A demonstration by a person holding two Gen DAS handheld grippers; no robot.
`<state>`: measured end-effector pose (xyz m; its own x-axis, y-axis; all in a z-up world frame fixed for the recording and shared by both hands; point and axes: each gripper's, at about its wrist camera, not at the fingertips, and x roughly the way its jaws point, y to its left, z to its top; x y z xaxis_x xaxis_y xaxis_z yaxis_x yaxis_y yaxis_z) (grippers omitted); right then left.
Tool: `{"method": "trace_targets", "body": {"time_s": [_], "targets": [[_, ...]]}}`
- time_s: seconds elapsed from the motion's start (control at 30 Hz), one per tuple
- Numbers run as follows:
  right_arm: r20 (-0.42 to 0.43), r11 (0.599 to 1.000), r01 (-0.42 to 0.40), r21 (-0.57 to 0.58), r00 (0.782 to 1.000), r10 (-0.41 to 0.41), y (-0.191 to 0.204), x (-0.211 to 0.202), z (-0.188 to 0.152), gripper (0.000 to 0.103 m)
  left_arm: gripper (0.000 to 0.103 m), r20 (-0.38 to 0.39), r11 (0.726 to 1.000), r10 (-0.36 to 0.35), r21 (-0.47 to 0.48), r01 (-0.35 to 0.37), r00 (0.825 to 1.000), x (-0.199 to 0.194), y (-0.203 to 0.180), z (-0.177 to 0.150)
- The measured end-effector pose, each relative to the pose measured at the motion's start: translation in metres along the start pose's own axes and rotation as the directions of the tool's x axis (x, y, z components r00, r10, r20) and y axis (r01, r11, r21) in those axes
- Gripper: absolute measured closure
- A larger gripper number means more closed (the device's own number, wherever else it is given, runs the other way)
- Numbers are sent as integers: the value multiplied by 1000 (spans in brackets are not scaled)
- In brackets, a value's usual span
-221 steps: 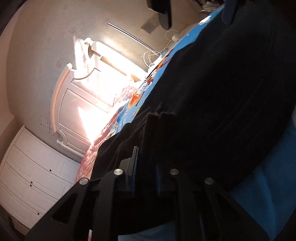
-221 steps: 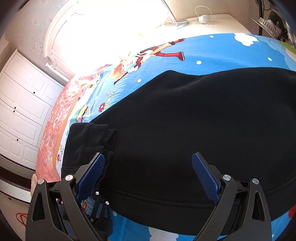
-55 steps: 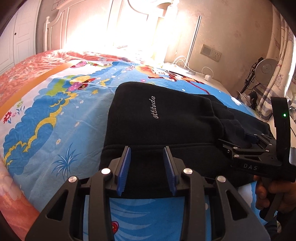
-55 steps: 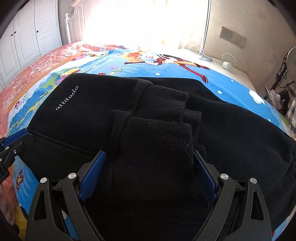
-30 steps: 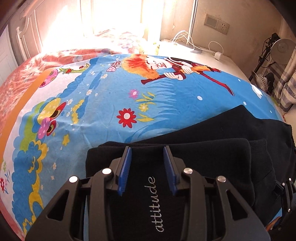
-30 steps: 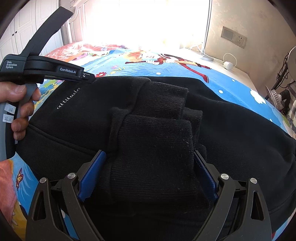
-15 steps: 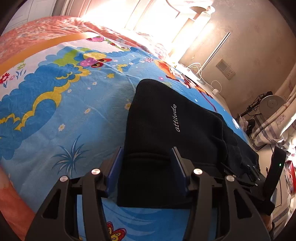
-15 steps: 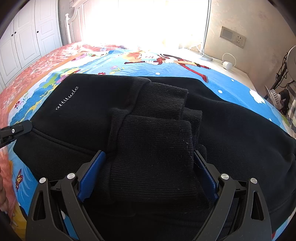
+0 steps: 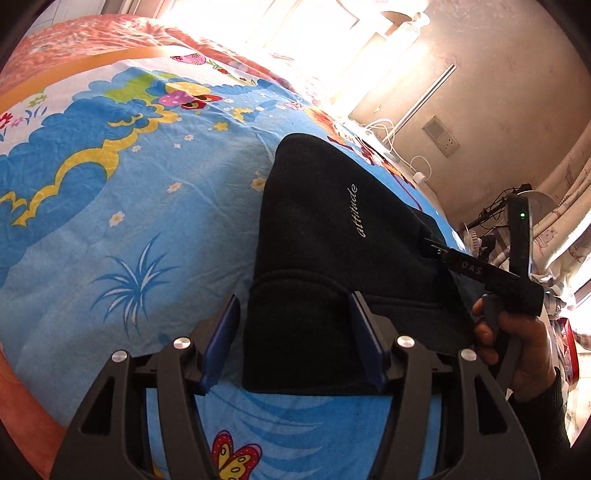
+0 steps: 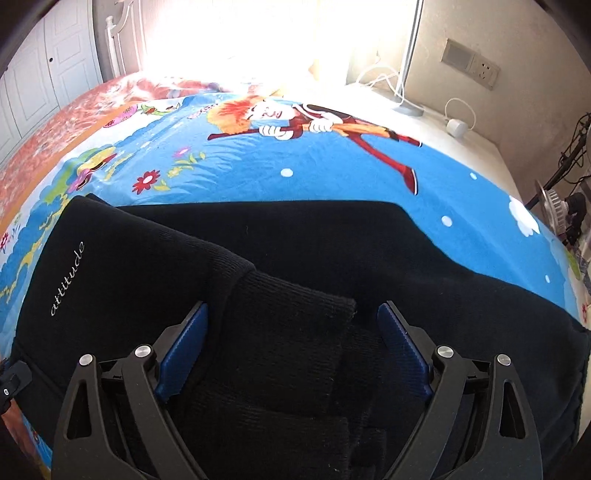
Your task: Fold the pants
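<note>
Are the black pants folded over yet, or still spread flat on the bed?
Folded over. The black pants lie doubled on the bedsheet, with the ribbed cuffs stacked on top beside the "attitude" lettering.

Bright sun pours through the window (image 10: 258,33) onto a bed (image 9: 110,192) with a blue cartoon sheet. The wall (image 10: 524,44) is tan, with white cupboard doors (image 10: 40,74).

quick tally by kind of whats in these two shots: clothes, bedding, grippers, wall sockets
black pants: 1
cartoon bedsheet: 1
grippers: 2, the left gripper and the right gripper, both open over the pants
wall socket plates: 2, side by side on the wall
total: 6
</note>
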<state>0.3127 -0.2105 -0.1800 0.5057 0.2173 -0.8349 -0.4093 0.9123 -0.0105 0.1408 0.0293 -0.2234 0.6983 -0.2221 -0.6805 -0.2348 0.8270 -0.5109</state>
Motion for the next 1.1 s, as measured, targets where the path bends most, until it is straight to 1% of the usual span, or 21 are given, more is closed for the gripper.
{"method": "trace_targets", "body": {"time_s": [0.17, 0.2, 0.23, 0.33, 0.37, 0.47, 0.5, 0.57, 0.6, 0.73, 0.77, 0.83, 0.87, 0.97, 1.03, 1.07, 1.1], "targets": [[24, 1000, 6, 17, 1000, -6, -2, 0, -5, 9, 43, 10, 1000, -22, 10, 22, 1000, -1, 1, -2], [22, 1000, 1, 24, 1000, -2, -3, 1, -5, 8, 45, 8, 1000, -24, 12, 24, 1000, -1, 1, -3], [18, 1000, -5, 30, 1000, 4, -4, 2, -5, 8, 51, -1, 999, -35, 7, 35, 999, 0, 1, -3], [17, 1000, -6, 30, 1000, 5, -5, 3, -4, 7, 56, 4, 999, -39, 5, 39, 999, -3, 0, -4], [20, 1000, -2, 27, 1000, 1, -5, 2, -4, 7, 58, 5, 999, -47, -3, 47, 999, -5, 0, -3], [27, 1000, 4, 23, 1000, -5, -4, 2, -5, 7, 59, 12, 996, -82, -36, 83, 997, -11, 2, -3], [26, 1000, 2, 25, 1000, -2, -5, 2, -5, 7, 59, 14, 995, -87, -44, 88, 996, -13, 2, -3], [24, 1000, -3, 28, 1000, 2, -5, 3, -5, 7, 53, -3, 995, -79, -68, 78, 997, -10, 3, -3], [23, 1000, -4, 29, 1000, 3, -5, 3, -5, 7, 51, -11, 994, -80, -74, 79, 997, -8, 3, -4], [24, 1000, -6, 30, 1000, 6, -5, 3, -5, 6, 44, -39, 993, -89, -85, 86, 995, -2, 2, -6], [24, 1000, -7, 30, 1000, 6, -5, 3, -5, 6, 44, -37, 994, -82, -77, 79, 996, -2, 1, -6], [24, 999, -7, 31, 1000, 7, -5, 3, -5, 6, 47, -43, 996, -67, -59, 64, 997, -1, -3, -7], [25, 1000, -7, 31, 1000, 6, -5, 3, -6, 6, 53, -41, 996, -67, -59, 64, 997, -2, -3, -6], [22, 1000, -9, 30, 1000, 8, -6, 3, -5, 6, 61, -33, 994, -82, -69, 80, 996, -6, 0, -5], [22, 999, 8, 31, 1000, -9, -5, -7, -6, 6, 63, -33, 994, -82, -71, 80, 996, -7, 1, -5], [30, 999, 20, 35, 999, -21, -4, -18, -9, 7, 63, -31, 994, -83, -75, 81, 996, -7, 1, -5], [50, 999, 13, 30, 999, -15, -1, -33, -13, 7, 63, -31, 994, -83, -78, 81, 996, -8, 1, -5]]}}
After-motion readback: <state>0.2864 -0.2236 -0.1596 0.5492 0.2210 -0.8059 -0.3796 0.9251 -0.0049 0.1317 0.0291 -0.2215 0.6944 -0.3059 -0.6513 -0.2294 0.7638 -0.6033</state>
